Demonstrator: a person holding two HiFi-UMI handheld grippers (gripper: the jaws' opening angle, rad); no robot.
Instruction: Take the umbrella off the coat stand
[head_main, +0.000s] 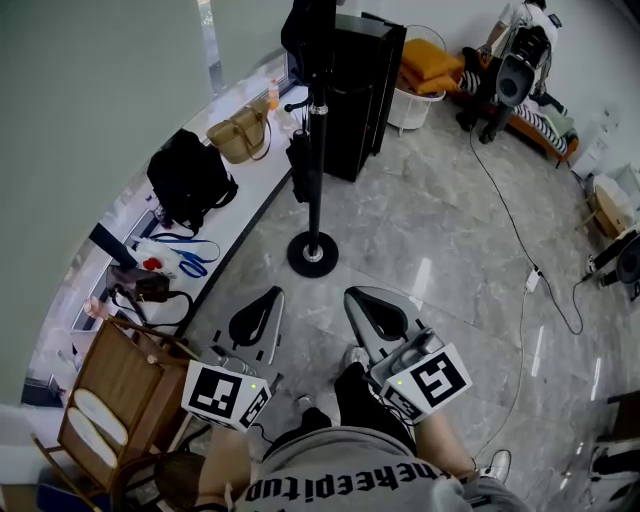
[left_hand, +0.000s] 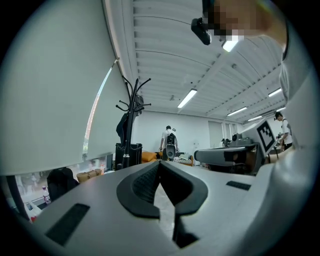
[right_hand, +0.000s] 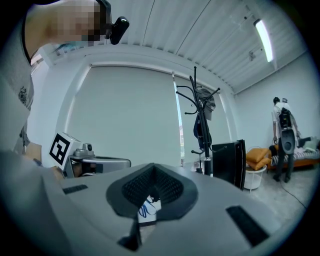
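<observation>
The black coat stand (head_main: 315, 150) rises from a round base (head_main: 313, 253) on the marble floor ahead of me. A folded dark umbrella (head_main: 299, 165) hangs beside its pole, below a dark garment at the top. My left gripper (head_main: 258, 318) and right gripper (head_main: 378, 312) are held side by side, short of the base, both shut and holding nothing. In the left gripper view the stand (left_hand: 129, 125) is far ahead on the left, with the umbrella (left_hand: 122, 128) against it. The right gripper view has the stand (right_hand: 201, 115) and umbrella (right_hand: 198, 129) right of centre.
A black cabinet (head_main: 355, 90) stands just behind the stand. The window ledge on the left holds a black bag (head_main: 187, 180) and a tan bag (head_main: 240, 135). A wooden chair (head_main: 115, 385) is at my left. Cables (head_main: 520, 250) cross the floor on the right. A person (left_hand: 170, 142) stands far back.
</observation>
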